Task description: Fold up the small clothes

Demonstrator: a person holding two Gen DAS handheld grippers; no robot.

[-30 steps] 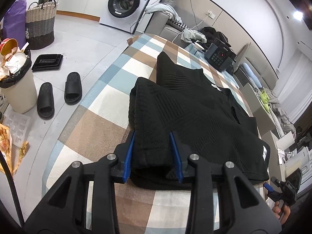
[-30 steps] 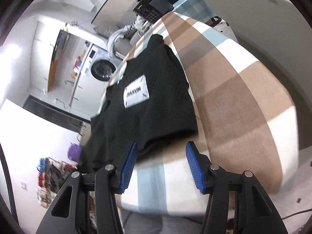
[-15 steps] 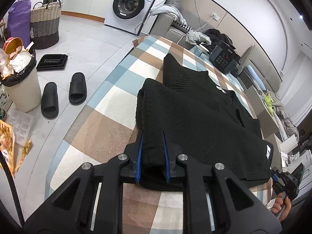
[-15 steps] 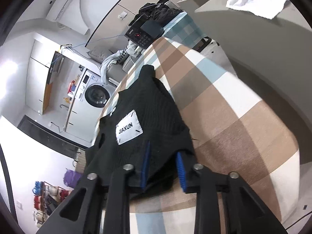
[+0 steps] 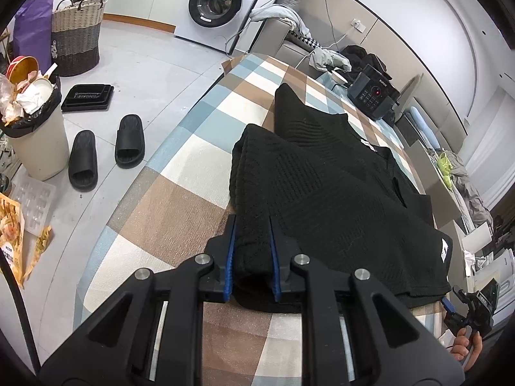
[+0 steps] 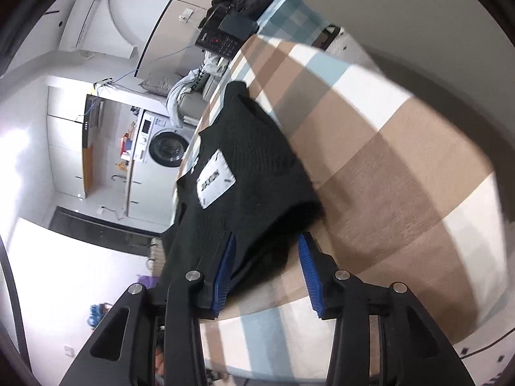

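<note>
A black knitted garment (image 5: 322,193) lies partly folded on the checked tablecloth (image 5: 180,193). My left gripper (image 5: 251,222) is shut on the doubled near edge of the garment, blue pads pressing both sides. In the right wrist view the same garment (image 6: 251,148) shows a white label (image 6: 215,178). My right gripper (image 6: 267,239) has its jaws opening. The garment's corner lies between them, against the left pad, while the right pad stands apart from it. The right gripper (image 5: 473,305) also appears at the garment's far corner, held by a hand (image 5: 466,347).
A black keypad appliance (image 5: 373,96) sits at the table's far end. On the floor to the left are a full bin (image 5: 35,141), two black slippers (image 5: 106,151), a black tray (image 5: 88,96) and a woven basket (image 5: 75,38). A washing machine (image 5: 219,3) stands behind.
The left jaws went from open around the garment's edge to shut on it. The right jaws closed on the corner, then spread apart again, and the right view has rolled.
</note>
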